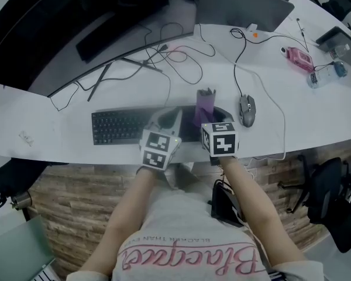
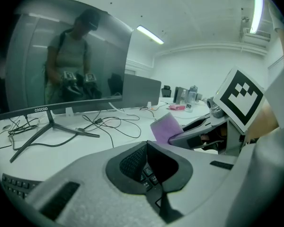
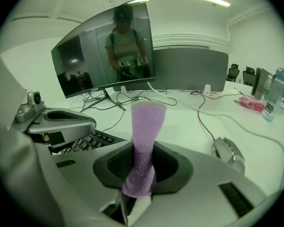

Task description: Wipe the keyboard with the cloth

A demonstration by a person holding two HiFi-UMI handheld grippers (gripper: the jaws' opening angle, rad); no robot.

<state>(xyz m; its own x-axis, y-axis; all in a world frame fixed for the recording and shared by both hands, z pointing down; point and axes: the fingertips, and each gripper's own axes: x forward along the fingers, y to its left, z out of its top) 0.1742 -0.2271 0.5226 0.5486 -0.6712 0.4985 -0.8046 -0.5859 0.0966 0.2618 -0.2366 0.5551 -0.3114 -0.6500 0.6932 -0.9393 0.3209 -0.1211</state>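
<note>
A black keyboard lies on the white desk near its front edge. My left gripper hovers over the keyboard's right part with its jaws together and nothing held; a few keys show through the hollow behind the tips. My right gripper sits just to the right of it, shut on a purple cloth. The cloth stands upright out of the jaws, pinched at its lower end. In the right gripper view, the keyboard lies to the left, below the left gripper.
A grey mouse sits right of the keyboard with its cable running back. A curved monitor on a stand and a grey laptop lid stand behind. Loose cables cross the middle. A pink item and a bottle lie far right.
</note>
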